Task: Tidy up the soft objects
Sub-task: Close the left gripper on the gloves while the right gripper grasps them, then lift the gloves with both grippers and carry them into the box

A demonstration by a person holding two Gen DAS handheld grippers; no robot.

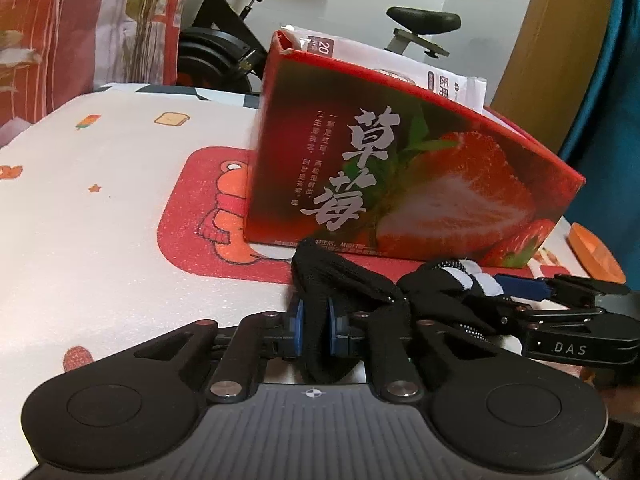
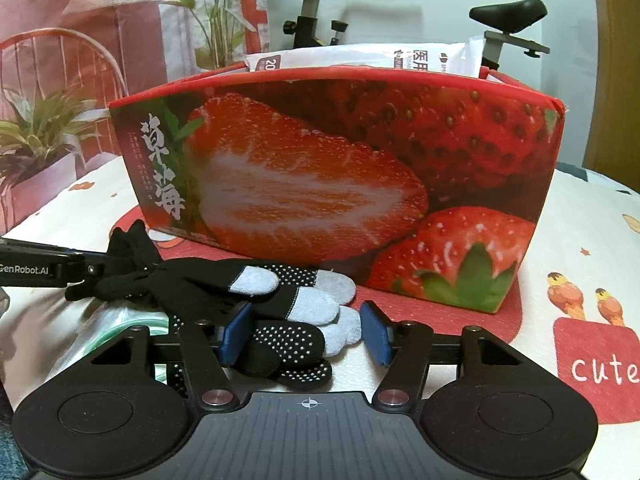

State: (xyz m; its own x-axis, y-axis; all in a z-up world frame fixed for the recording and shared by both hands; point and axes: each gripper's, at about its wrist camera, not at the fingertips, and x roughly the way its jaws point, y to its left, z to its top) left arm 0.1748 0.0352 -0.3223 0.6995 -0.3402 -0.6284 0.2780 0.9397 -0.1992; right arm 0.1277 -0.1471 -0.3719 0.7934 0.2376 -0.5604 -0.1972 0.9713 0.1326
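1. Left wrist view: the left gripper (image 1: 315, 326) has its blue pads pressed together on the cuff end of the black glove (image 1: 344, 280), the fabric bunched between them. The glove lies on the tablecloth (image 1: 120, 216) just in front of the strawberry box (image 1: 400, 184), its grey-tipped fingers trailing off to the right. There the right gripper (image 1: 520, 286) comes in from the side, in front of the box's right end; from here I cannot tell how its jaws stand. White packets (image 1: 400, 60) stick up out of the box's open top, and an exercise bike (image 1: 248, 32) stands behind the box.

2. Right wrist view: the right gripper (image 2: 306, 330) is spread wide, its blue pads on either side of the glove's (image 2: 288, 320) dotted palm and grey fingertips, not squeezing. The glove sits just in front of the strawberry box (image 2: 340, 168), towards its left half. The left gripper (image 2: 116, 270) reaches in from the left and pinches the glove's black cuff.
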